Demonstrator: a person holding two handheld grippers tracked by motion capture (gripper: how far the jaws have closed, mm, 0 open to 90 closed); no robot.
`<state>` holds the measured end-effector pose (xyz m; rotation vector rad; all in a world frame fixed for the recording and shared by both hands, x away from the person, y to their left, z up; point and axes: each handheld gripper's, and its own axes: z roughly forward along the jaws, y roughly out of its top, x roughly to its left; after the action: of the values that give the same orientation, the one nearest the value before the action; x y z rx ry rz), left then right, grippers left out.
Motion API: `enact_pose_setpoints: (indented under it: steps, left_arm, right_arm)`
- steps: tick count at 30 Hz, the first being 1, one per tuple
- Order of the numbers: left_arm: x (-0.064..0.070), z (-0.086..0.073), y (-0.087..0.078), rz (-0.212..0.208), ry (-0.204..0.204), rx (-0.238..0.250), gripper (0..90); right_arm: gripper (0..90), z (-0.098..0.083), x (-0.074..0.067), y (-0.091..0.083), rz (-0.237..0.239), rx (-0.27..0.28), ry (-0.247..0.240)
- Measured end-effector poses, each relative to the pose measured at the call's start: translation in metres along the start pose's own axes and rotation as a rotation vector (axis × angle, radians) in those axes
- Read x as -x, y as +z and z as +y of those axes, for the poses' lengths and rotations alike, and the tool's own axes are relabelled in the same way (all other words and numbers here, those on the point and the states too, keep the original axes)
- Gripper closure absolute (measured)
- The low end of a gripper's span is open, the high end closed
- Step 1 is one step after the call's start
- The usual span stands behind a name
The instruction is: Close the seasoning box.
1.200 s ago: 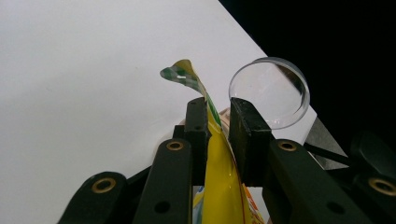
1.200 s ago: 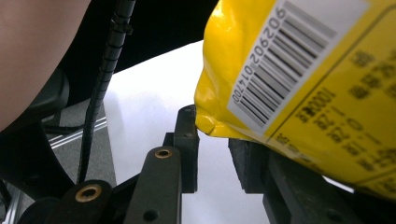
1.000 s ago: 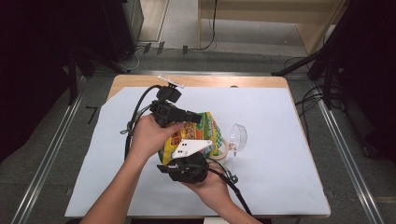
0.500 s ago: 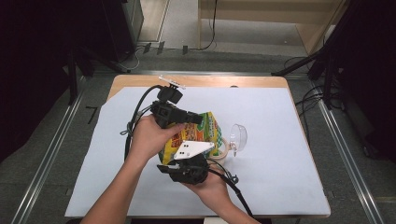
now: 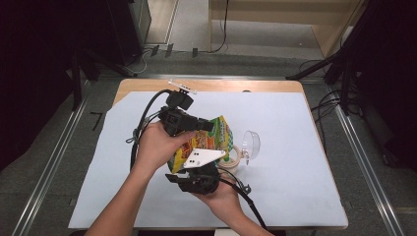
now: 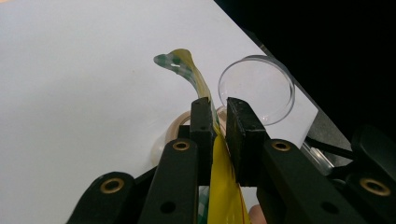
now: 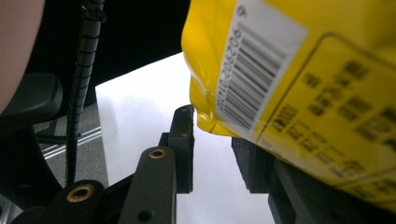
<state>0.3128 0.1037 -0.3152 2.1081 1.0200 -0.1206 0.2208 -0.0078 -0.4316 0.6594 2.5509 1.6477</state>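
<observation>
A yellow snack bag (image 5: 216,140) with green print is held above the white table sheet (image 5: 295,123). My left gripper (image 5: 209,126) comes in from the left and its jaws have just been closing. In the left gripper view the bag's thin top edge (image 6: 196,77) runs between the nearly touching pads of that gripper (image 6: 218,116), which pinch it. My right gripper (image 5: 193,168) sits below the bag and its jaws have just been opening. In the right gripper view the barcode corner of the bag (image 7: 303,84) hangs over the right pad, and the right gripper (image 7: 212,130) stands apart with white table showing through.
A clear round dish (image 5: 252,143) stands on edge just right of the bag, also seen as a clear dish (image 6: 257,88). A tan ring-shaped object (image 5: 231,160) lies beside it on the sheet. Black cables trail from both grippers. Wooden table edge at the back.
The bag and both hands have hardly shifted. The right gripper's jaws stand slightly wider apart under the bag than before.
</observation>
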Motion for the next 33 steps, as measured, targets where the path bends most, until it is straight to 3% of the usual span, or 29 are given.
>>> enact_pose_setpoints:
  steps: [4, 33]
  left_arm:
    - [0.0009, 0.0001, -0.0009, -0.02, -0.006, 0.005, 82.9]
    - [0.0015, 0.0, -0.0003, -0.02, -0.008, -0.002, 82.5]
  right_arm:
    - [71.3, -0.0002, 0.0006, 0.0001, 0.001, -0.004, 0.006]
    - [73.0, 0.0009, -0.0008, -0.0007, 0.007, -0.005, 0.01]
